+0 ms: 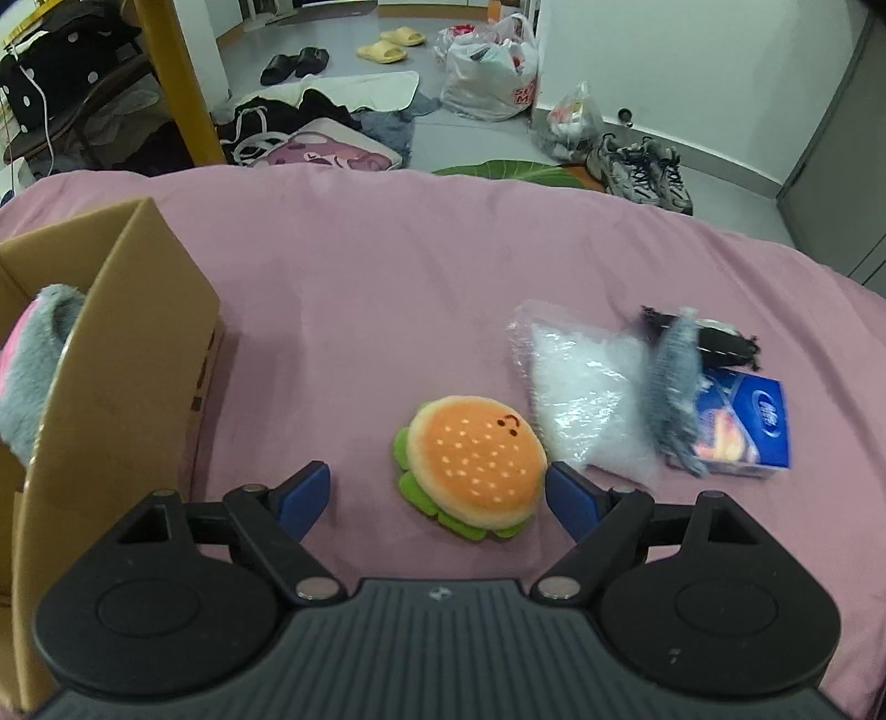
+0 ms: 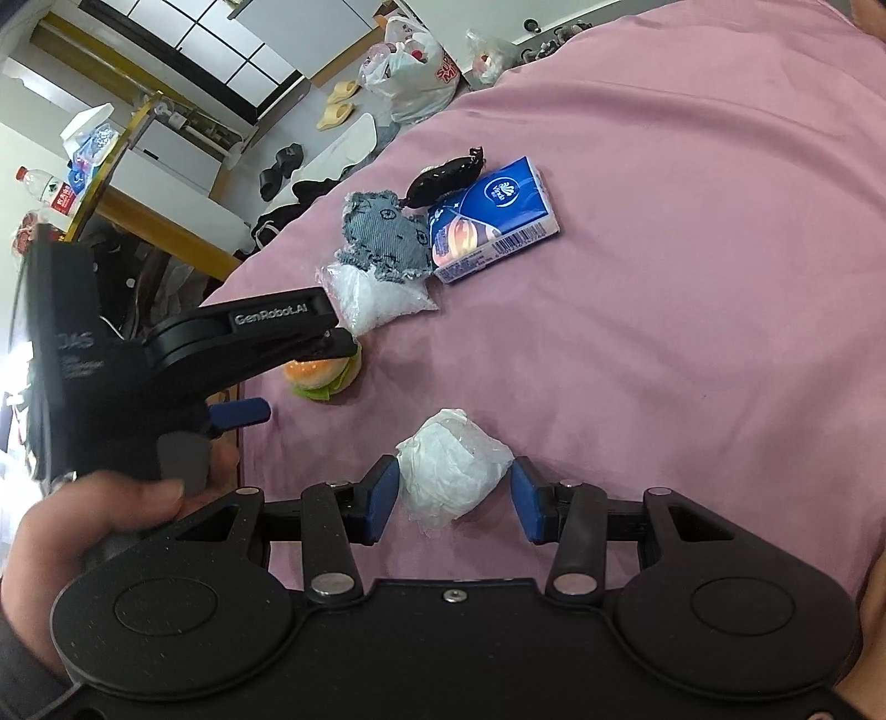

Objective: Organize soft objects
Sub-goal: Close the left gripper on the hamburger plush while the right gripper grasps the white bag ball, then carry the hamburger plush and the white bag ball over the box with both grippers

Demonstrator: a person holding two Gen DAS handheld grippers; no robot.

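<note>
Left gripper [image 1: 437,493] jaws apart round plush burger [image 1: 470,465]; right gripper [image 2: 454,498] jaws apart w/ crinkly white wad [image 2: 451,465] between; "GenRobot.AI" on left gripper.

Grey floor [image 1: 482,138] strewn with slippers [image 1: 390,44], sneakers [image 1: 642,166], bags [image 1: 493,72]; white wall [image 1: 692,72]; yellow post [image 1: 174,83].

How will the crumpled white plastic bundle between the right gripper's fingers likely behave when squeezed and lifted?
The crumpled white plastic bundle looks like thin, wrinkled film, so it will probably compress and feel light. Its glossy surface may slip against the blue pads. The right gripper stands open around it on the pink bedsheet, so it likely won't roll.
</note>
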